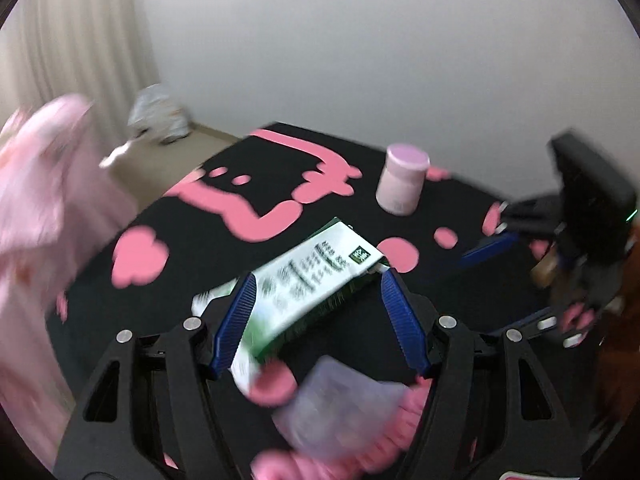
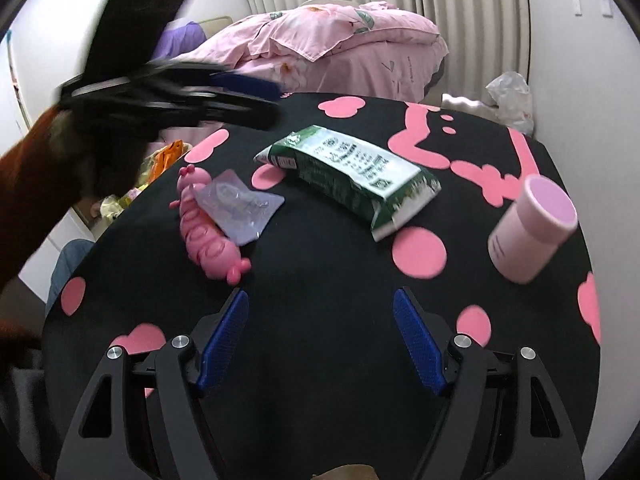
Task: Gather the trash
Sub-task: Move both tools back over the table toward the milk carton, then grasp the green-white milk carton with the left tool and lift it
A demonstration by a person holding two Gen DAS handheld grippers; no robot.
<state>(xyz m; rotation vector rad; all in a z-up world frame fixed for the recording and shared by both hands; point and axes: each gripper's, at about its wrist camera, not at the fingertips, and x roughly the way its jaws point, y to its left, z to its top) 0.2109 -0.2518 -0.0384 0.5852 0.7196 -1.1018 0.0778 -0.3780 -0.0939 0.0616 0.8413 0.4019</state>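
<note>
A green and white flattened carton [image 1: 308,284] lies on the black table with pink spots [image 1: 200,300]; it also shows in the right wrist view [image 2: 352,176]. My left gripper [image 1: 316,312] is open and hovers above the carton, apart from it. A clear plastic wrapper [image 1: 336,404] lies over a pink caterpillar toy [image 2: 204,232]; the wrapper also shows in the right wrist view [image 2: 240,208]. My right gripper [image 2: 320,344] is open and empty above the table's near part. The left gripper shows blurred at upper left in the right wrist view [image 2: 248,96].
A pink cylindrical jar [image 1: 402,180] stands at the table's far side, also in the right wrist view [image 2: 532,228]. A bed with pink bedding [image 2: 328,48] lies beyond the table. A white plastic bag [image 2: 512,96] sits on the floor by the curtain.
</note>
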